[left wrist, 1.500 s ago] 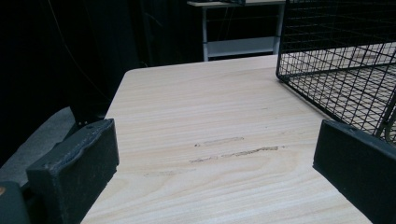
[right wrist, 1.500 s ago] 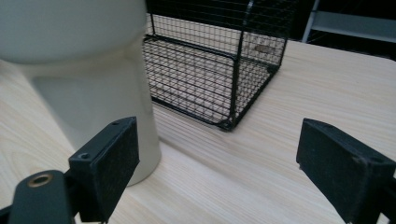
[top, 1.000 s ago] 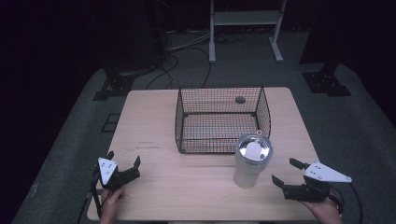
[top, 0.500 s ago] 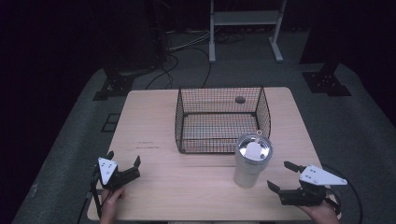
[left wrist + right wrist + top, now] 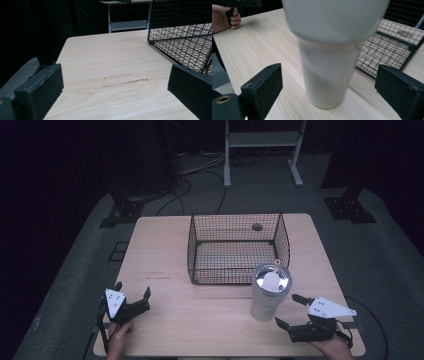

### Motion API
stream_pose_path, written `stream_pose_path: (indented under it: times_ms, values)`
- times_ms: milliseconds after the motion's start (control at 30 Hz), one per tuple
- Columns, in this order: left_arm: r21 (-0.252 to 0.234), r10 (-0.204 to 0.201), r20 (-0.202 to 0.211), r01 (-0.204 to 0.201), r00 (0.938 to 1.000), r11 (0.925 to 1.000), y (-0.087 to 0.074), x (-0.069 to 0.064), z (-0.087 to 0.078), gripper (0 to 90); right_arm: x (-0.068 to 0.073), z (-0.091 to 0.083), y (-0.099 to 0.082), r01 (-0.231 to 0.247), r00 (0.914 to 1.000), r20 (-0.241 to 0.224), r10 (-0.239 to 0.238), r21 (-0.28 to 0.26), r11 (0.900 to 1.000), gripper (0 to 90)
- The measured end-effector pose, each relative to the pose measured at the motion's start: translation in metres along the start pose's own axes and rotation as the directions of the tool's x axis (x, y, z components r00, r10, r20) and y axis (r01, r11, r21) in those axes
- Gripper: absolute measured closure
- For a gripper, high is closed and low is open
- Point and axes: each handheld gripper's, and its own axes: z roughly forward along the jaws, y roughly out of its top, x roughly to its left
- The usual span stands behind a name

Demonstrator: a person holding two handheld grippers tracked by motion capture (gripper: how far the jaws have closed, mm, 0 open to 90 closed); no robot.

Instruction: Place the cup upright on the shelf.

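Standing at the basket's five o'clock, the tumbler is not yet grasped; both the right gripper and the left gripper are held agape.

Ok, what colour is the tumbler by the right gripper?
Off-white tumbler with a shiny silver lid; body clearest in the right gripper view.

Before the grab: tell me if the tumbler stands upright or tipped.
Upright. The tumbler stands on its narrow base on the table, lid facing up, beside the wire basket.

Dim lab or studio, black-curtained walls, floor cables, stand bases, metal rack, lone wooden table
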Motion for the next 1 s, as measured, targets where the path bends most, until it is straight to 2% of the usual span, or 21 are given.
stream_pose_path:
  times_ms: [467,767,1000]
  values:
    - [0.0,-0.002,0.0,0.002,1.0,1.0,0.0,0.0,0.0,0.0,0.003,0.02,0.004,-0.002,1.0,-0.004,0.002,0.014,0.9999,1.9]
    - [0.0,-0.004,0.0,0.004,1.0,1.0,0.0,0.001,0.0,0.0,0.001,0.029,0.007,-0.017,0.9998,0.003,0.017,-0.01,0.9998,1.8]
    - [-0.001,-0.001,0.002,0.001,1.0,1.0,0.0,0.0,0.0,0.0,0.0,0.039,0.006,-0.034,0.9994,-0.013,0.033,-0.016,0.9993,1.9]
